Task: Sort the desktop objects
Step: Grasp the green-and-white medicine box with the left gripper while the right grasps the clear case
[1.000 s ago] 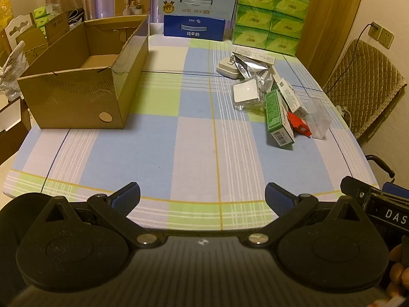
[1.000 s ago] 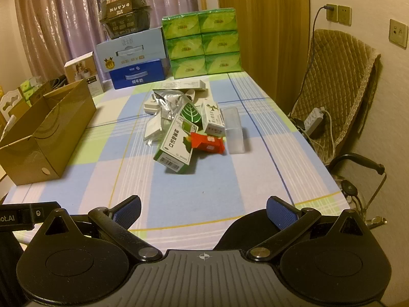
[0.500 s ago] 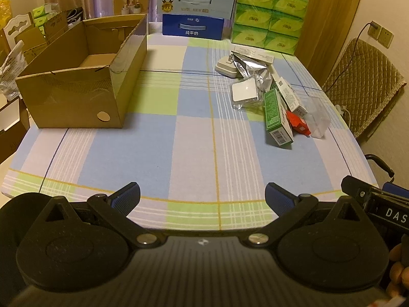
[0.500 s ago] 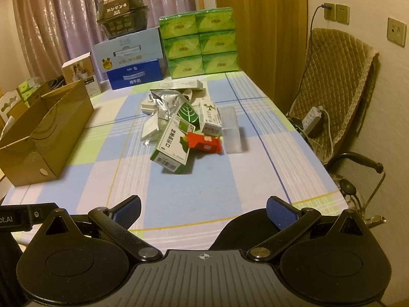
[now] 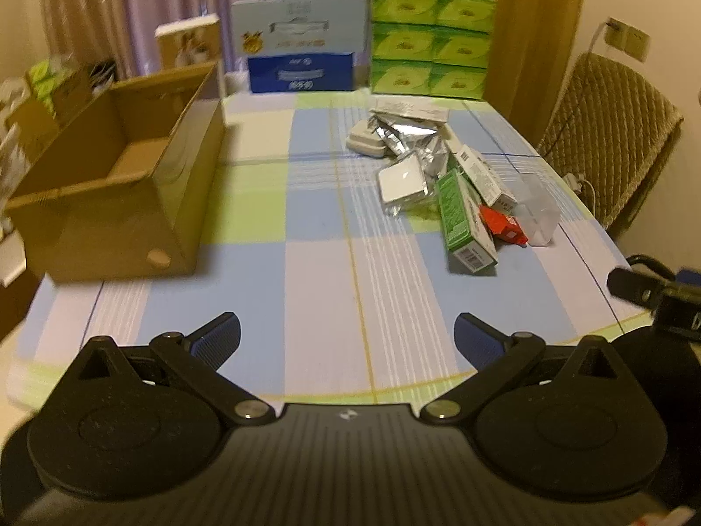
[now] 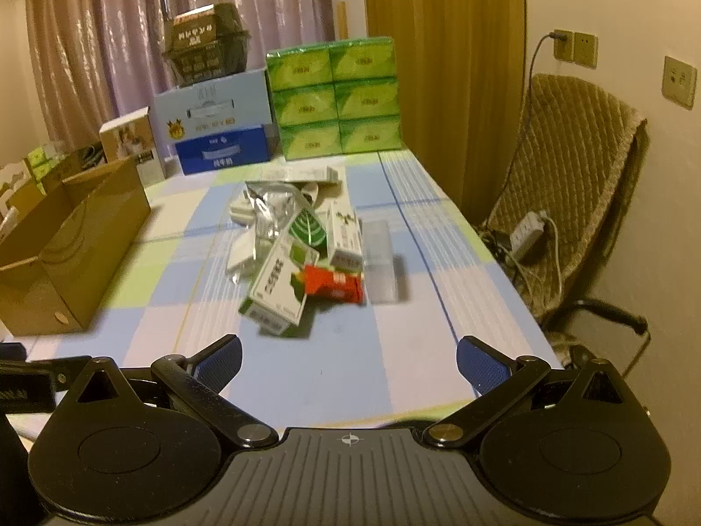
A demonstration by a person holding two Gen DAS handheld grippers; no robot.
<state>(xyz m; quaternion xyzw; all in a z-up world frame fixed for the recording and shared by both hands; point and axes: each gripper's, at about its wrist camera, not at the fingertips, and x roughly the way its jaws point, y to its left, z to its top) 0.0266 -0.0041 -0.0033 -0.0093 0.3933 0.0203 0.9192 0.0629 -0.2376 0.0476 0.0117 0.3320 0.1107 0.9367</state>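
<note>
A heap of small items lies on the checked tablecloth: a green and white box (image 5: 463, 219) (image 6: 280, 287), a red packet (image 5: 504, 227) (image 6: 335, 282), a clear plastic case (image 5: 538, 210) (image 6: 380, 263), silver foil pouches (image 5: 407, 138) (image 6: 271, 204) and a white square pad (image 5: 402, 179). An open cardboard box (image 5: 114, 184) (image 6: 65, 245) stands on the left. My left gripper (image 5: 346, 337) hangs open over the table's near edge, nothing between its fingers. My right gripper (image 6: 348, 357) is open too, just short of the green box.
Stacked green tissue packs (image 5: 431, 39) (image 6: 335, 96) and a blue and white carton (image 5: 300, 44) (image 6: 214, 125) line the far edge. A padded chair (image 6: 578, 201) with a power strip (image 6: 528, 230) stands to the right. Bare cloth (image 5: 324, 276) lies between cardboard box and heap.
Both grippers have moved forward over the table, so the heap and the cardboard box look nearer. Both stay open with nothing held.
</note>
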